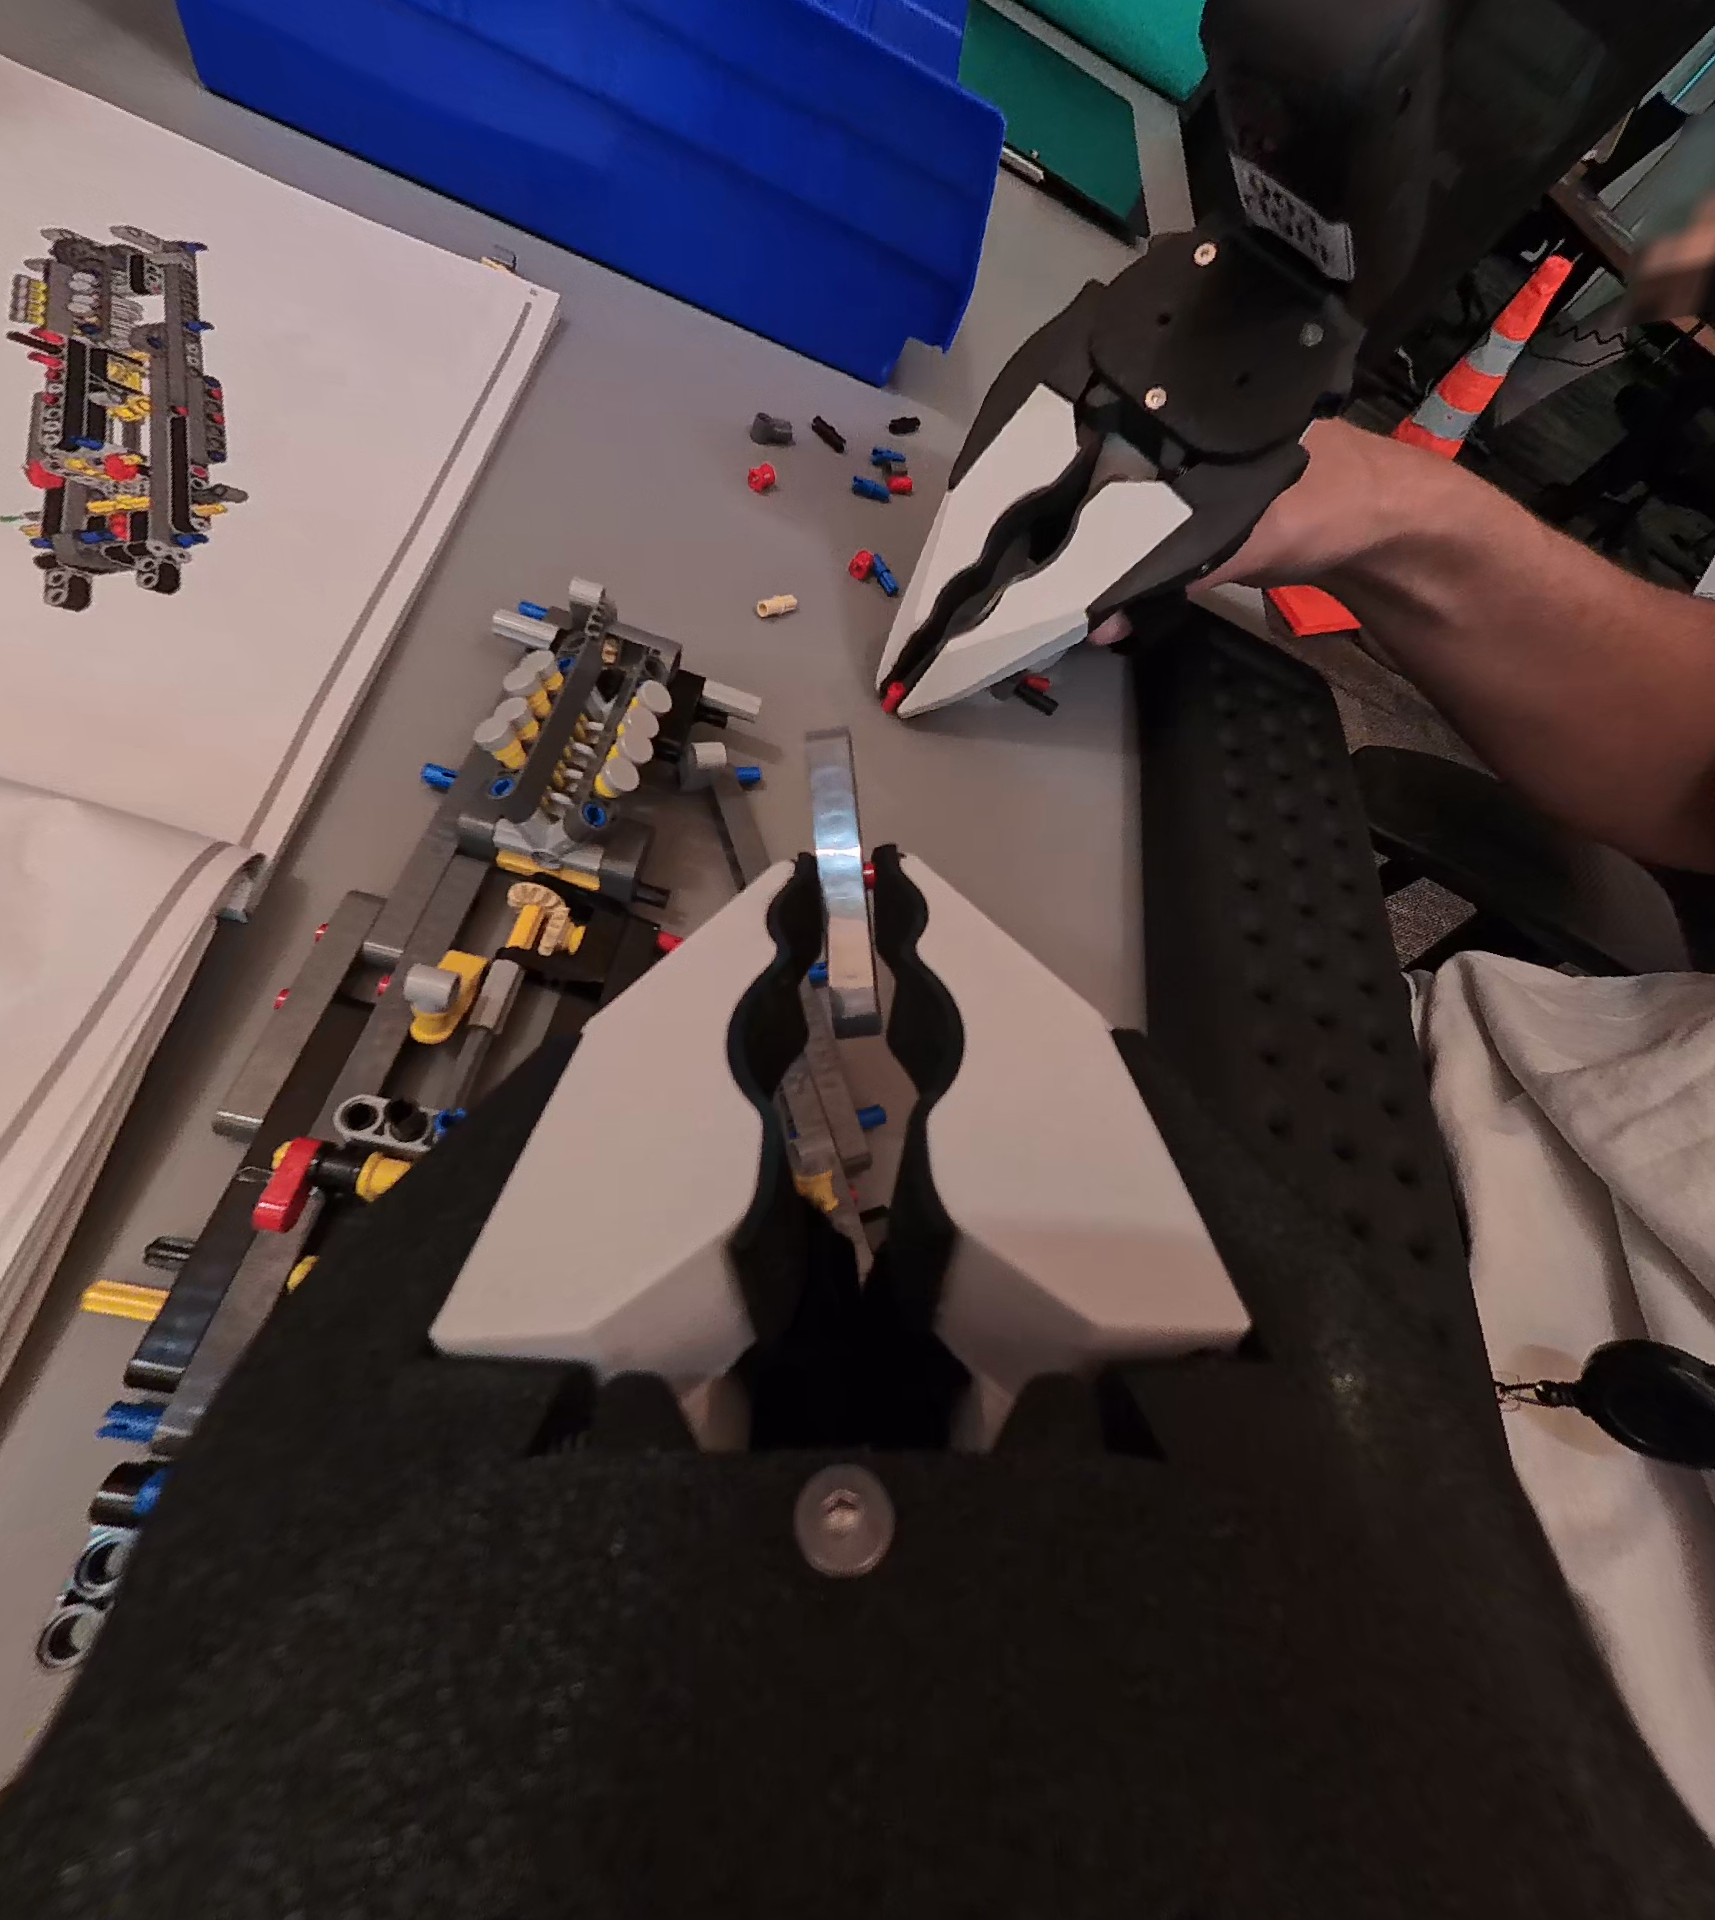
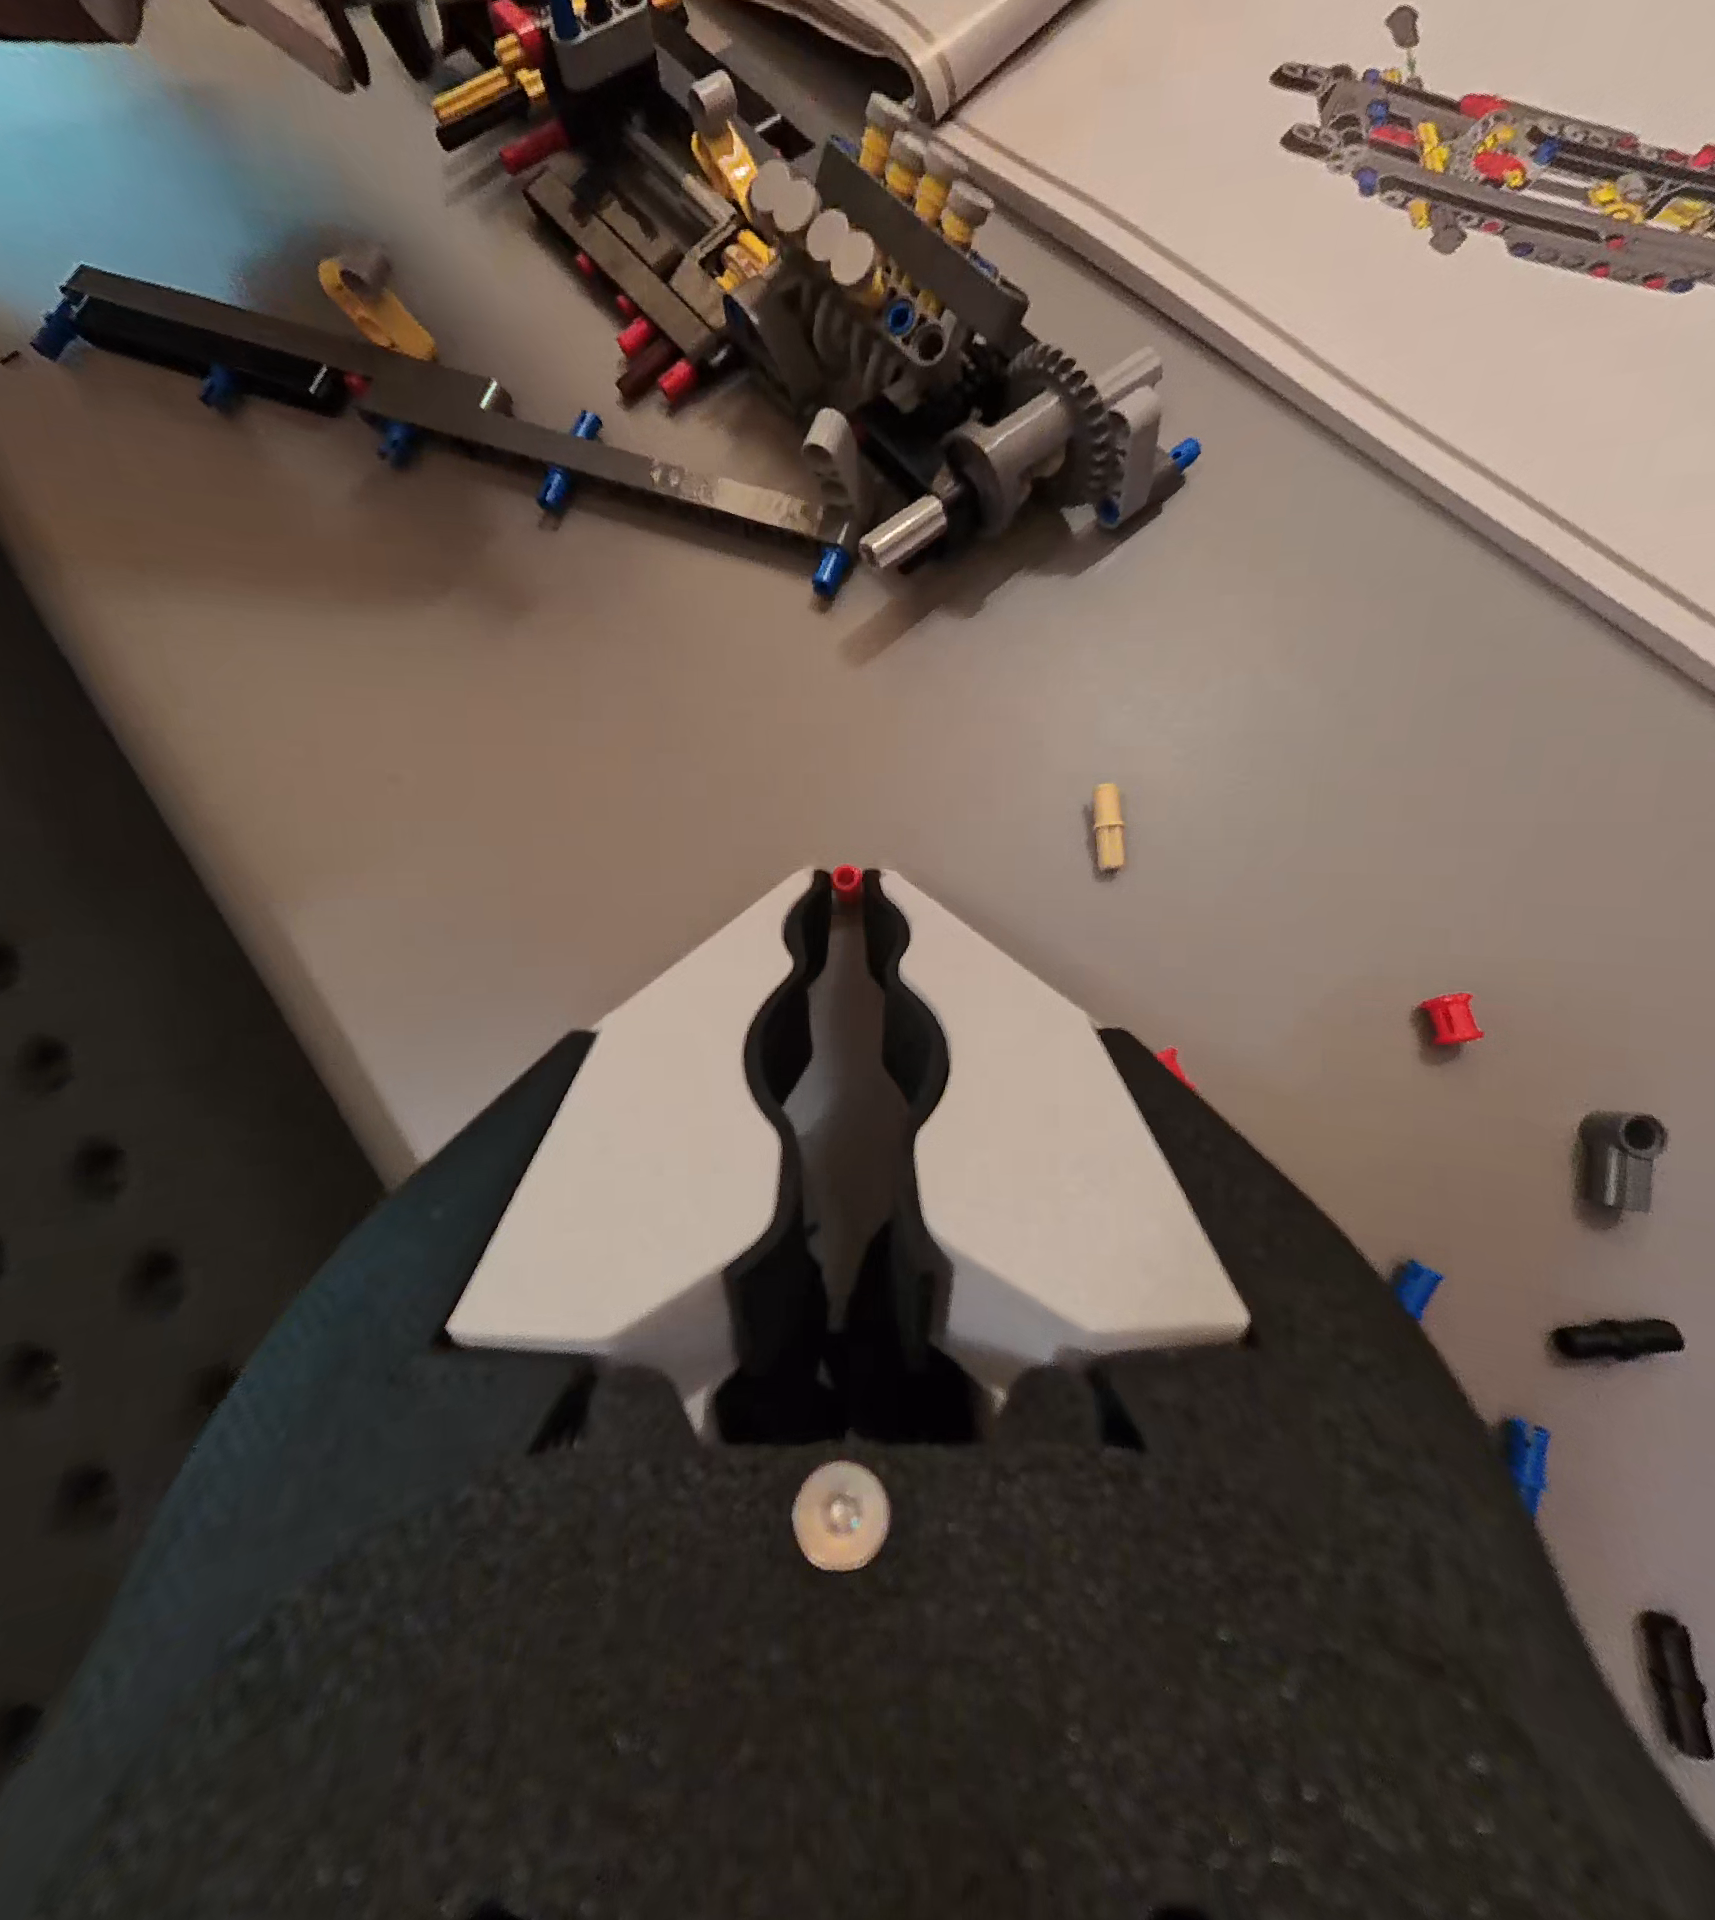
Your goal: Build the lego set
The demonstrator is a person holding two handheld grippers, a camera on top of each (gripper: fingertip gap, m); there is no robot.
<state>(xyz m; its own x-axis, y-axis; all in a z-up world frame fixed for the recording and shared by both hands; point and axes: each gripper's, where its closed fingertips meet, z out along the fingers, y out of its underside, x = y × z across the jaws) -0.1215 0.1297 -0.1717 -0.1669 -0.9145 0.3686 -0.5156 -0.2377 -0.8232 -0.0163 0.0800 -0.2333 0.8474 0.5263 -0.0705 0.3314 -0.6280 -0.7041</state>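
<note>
On the grey bench (image 1: 988, 831), the left tool (image 1: 848, 868) is closed on a long grey beam (image 1: 837, 821) beside the partly built chassis (image 1: 562, 790). The right tool (image 2: 845, 881) pinches a small red pin (image 2: 845, 879) at its tips. Pin fitting appears to be the step in hand; next, the pin likely needs aligning with a beam hole.

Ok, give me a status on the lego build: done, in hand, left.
Done: a partly built chassis with an engine block and long beams lies on the table beside the open instruction book.

In hand: the left gripper is shut on a grey beam; the right gripper is shut on a small red pin.

Left: loose pins are still unplaced, so it looks well short of finished.
</note>
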